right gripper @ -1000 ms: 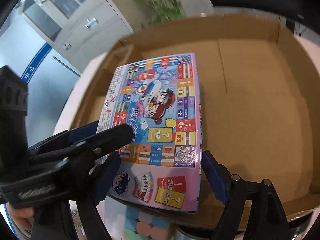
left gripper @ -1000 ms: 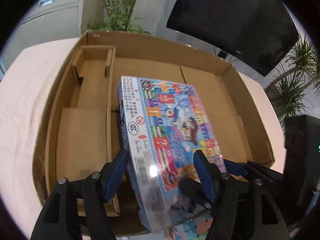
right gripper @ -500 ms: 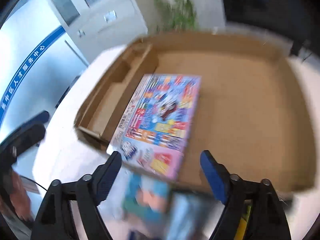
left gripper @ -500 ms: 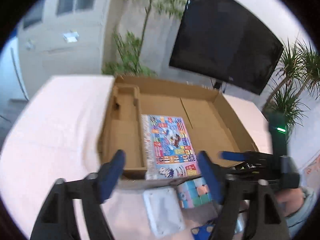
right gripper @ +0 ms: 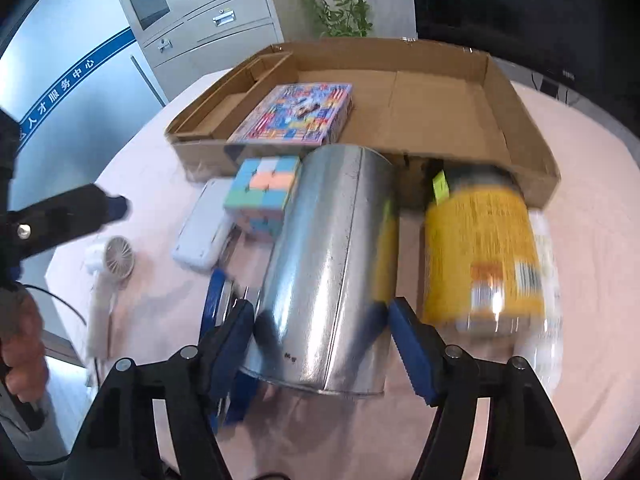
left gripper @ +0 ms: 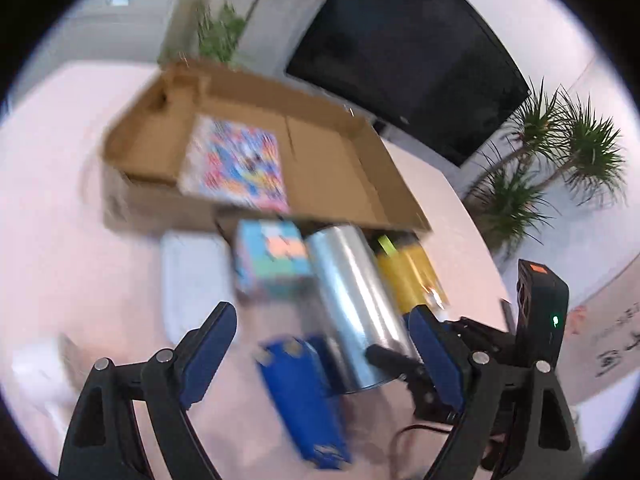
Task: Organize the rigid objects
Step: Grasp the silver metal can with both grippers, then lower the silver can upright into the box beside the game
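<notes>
A silver can lies on the pink table, and my right gripper straddles its near end. The jaws are closing, with the blue pads against the can's sides. Right of it a yellow jar is blurred. A pastel cube and a white case lie to its left. The colourful board game box rests flat inside the cardboard box. My left gripper hangs open above a flat blue item, holding nothing. The silver can reaches up past its right finger.
A white hand fan lies near the table's left edge. A person's hand holds the left gripper there. Behind the table are a grey cabinet, potted plants and a dark screen.
Both grippers let go of the board game box, left it in the cardboard box and drew back to the table's front. The right one now has the silver can between its jaws.
</notes>
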Motion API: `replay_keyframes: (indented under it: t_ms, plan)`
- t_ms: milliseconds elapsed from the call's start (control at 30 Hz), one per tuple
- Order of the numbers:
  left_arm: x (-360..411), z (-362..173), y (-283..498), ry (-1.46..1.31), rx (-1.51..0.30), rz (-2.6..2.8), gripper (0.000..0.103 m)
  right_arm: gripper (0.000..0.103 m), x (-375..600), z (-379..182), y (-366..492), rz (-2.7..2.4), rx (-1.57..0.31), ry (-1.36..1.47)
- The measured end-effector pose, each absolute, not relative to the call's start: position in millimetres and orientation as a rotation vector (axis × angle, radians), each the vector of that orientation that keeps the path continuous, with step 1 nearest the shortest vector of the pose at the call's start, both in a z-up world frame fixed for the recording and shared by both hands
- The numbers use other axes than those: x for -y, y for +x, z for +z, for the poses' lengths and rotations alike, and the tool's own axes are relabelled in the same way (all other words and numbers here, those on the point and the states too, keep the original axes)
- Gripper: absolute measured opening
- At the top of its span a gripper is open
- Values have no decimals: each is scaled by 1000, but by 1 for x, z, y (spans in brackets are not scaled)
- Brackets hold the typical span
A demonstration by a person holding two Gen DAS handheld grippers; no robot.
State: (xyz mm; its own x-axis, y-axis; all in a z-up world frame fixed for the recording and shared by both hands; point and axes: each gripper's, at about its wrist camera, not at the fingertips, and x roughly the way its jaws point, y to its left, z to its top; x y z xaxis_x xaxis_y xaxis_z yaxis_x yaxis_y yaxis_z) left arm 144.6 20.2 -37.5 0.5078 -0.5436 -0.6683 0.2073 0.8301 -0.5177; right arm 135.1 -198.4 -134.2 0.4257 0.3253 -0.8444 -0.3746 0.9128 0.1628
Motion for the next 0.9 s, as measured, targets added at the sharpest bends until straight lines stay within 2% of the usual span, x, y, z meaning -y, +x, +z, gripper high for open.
replay_keyframes:
  t_ms: [133, 300, 467, 533, 700, 900]
  plan:
    - [9, -54, 142, -412, -1023, -556, 88, 71, 214, -137, 98, 496, -1089, -22]
    - [42, -80, 162, -417, -1152, -629, 87, 72, 237, -144, 100, 554, -1164, 153]
    - [68, -96, 181, -347, -1245, -592, 85, 86, 223, -160, 108, 548, -1184, 141]
    - [70, -97, 186, -319, -1256, -569, 84, 85, 214, -159, 108, 524, -1163, 112]
    - [64, -86, 188, -316, -1213, -547, 80, 85, 209, -145, 110, 506, -1130, 105]
    - [58, -2, 204, -263, -970, -528, 78, 85, 210, -76, 138, 546, -969, 131]
